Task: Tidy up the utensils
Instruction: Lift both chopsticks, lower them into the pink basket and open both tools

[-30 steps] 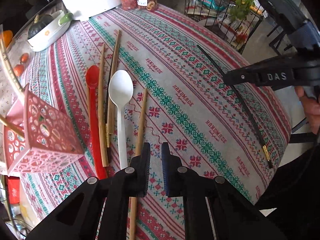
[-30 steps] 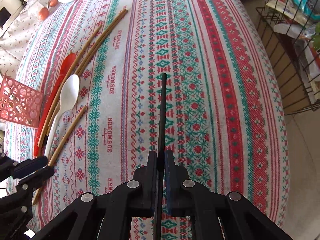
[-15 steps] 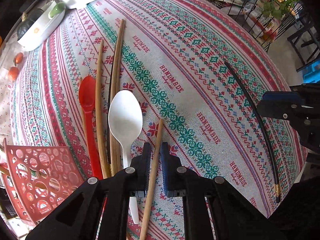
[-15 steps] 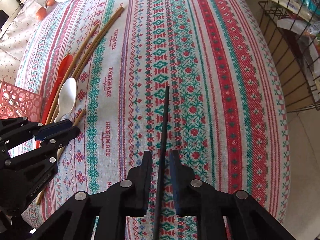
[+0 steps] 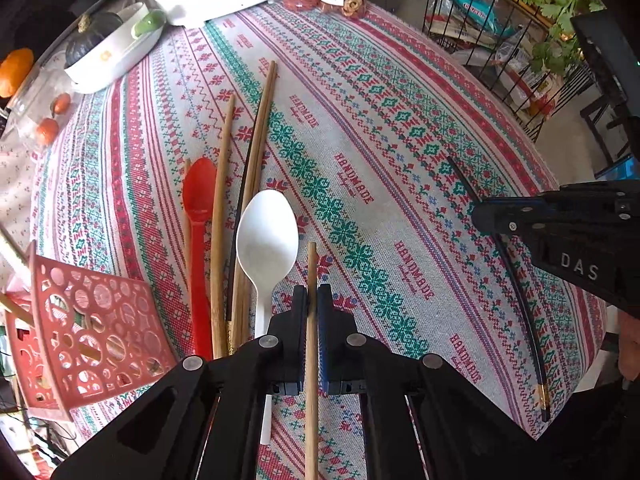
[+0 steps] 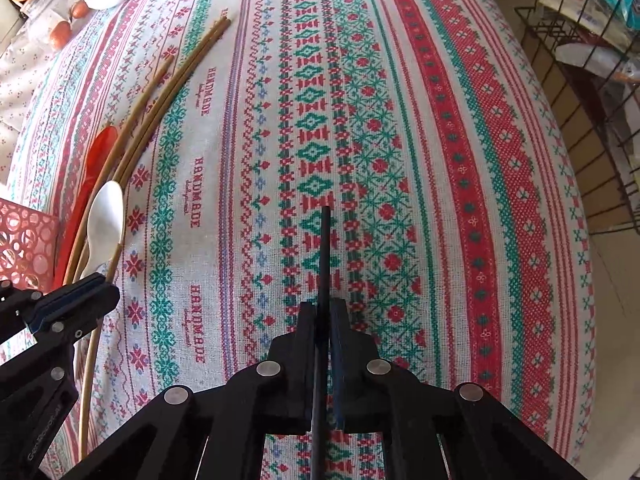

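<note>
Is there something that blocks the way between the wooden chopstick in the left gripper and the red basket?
Yes. The left gripper is shut on the wooden chopstick. Between it and the red basket lie the white spoon, other wooden chopsticks and the red spoon, flat on the cloth; lifting over them would likely clear them.

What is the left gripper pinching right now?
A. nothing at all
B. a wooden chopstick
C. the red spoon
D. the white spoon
B: the left gripper has its jaws closed on a wooden chopstick that runs straight between them, while the white spoon and the red spoon lie free on the tablecloth beside it.
</note>
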`<state>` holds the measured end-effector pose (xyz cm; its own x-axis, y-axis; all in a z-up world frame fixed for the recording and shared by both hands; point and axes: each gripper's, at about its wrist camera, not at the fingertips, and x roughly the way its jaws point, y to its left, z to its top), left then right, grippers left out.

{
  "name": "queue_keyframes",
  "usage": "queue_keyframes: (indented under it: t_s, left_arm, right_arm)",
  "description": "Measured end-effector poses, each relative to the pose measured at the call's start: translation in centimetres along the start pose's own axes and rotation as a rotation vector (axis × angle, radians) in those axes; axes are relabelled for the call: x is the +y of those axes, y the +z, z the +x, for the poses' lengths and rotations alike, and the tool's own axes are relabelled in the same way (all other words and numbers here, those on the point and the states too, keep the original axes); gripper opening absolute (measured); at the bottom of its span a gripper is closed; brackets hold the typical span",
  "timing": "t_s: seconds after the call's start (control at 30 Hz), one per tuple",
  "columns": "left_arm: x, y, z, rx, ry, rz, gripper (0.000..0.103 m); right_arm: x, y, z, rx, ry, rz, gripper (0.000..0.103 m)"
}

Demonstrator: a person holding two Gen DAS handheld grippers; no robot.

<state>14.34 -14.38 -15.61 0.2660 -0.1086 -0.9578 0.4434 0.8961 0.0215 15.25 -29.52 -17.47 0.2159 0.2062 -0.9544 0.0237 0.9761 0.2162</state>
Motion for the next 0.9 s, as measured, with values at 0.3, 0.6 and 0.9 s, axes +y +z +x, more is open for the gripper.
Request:
queue_keyframes:
  t_s: [0.3, 0.6, 0.9]
  left_arm:
    - [0.7, -3.1, -7.8, -0.219, -0.040, -0.004, 0.005]
    - [3.9, -7.4, -15.0, -0.452, -0.108, -0.087, 0.005]
    - [7.5, -9.9, -21.9, -0.638, -0.173, -0.185, 0.005]
  right_arm:
    - [2.4, -1.9, -5.5, -0.175, 0.052, -0.024, 0.006]
    - [6.6, -4.8, -11.9, -0.369, 0.066, -0.161, 0.006]
    - [9.2, -5.0, -16.7, -0.543, 0.112, -0.193, 0.005]
